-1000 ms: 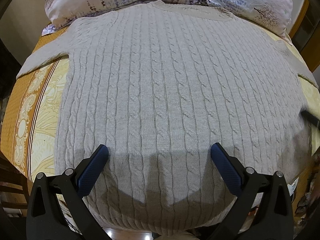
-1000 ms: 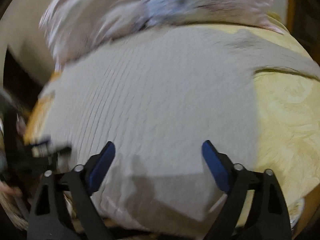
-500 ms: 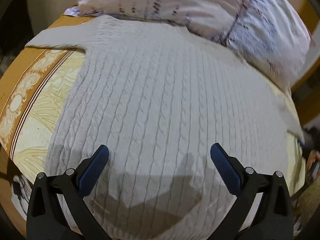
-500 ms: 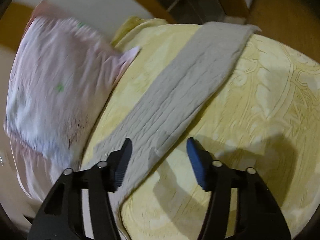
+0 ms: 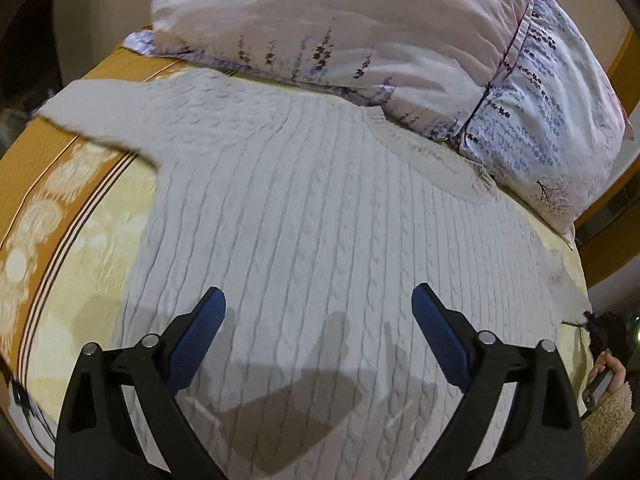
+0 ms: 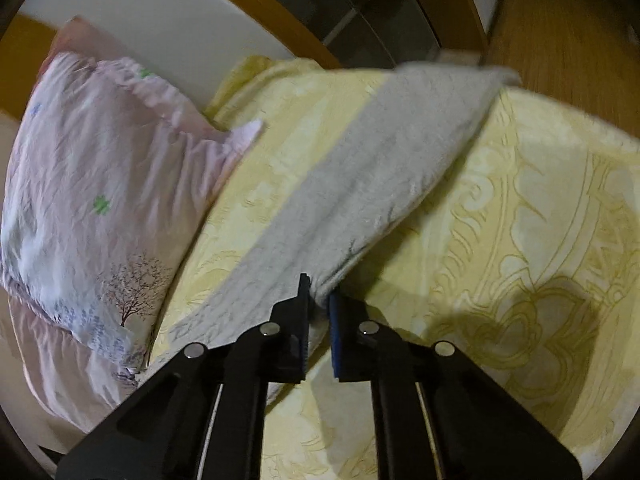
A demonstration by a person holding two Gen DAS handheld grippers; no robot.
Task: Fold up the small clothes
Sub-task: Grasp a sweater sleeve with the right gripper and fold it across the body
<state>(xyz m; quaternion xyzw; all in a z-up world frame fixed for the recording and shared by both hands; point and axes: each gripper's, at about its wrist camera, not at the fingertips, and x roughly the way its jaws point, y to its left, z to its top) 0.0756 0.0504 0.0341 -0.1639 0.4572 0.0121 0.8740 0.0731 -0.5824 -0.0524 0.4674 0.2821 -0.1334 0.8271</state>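
pale grey cable-knit sweater (image 5: 320, 240) lies flat, front up, on the yellow patterned bedspread with an orange border (image 5: 60, 216), neckline just beside the lavender floral pillows (image 5: 380, 40), one sleeve out to the left across the orange border. judgement: thick soft knit, limp, moderately heavy for a garment, not slippery and not fragile; it will sag and stretch if lifted from one point, so holds at seams, cuffs, hem corners or shoulder edges look best, and a folded section should be laid down, not dragged. the grey knit right sleeve (image 6: 380, 184) runs diagonally over the bedspread toward the far edge of the bed. right gripper (image 6: 319, 300) is pinched onto the near edge of that sleeve, fabric bunched between the black and blue pads, jaws nearly together; the edge there looks slightly raised off the bedspread. left gripper (image 5: 319, 312) hovers over the lower body of the sweater with jaws wide apart, holding nothing; contact with the knit cannot be told. a hand with the other tool shows at the right edge of the left view.
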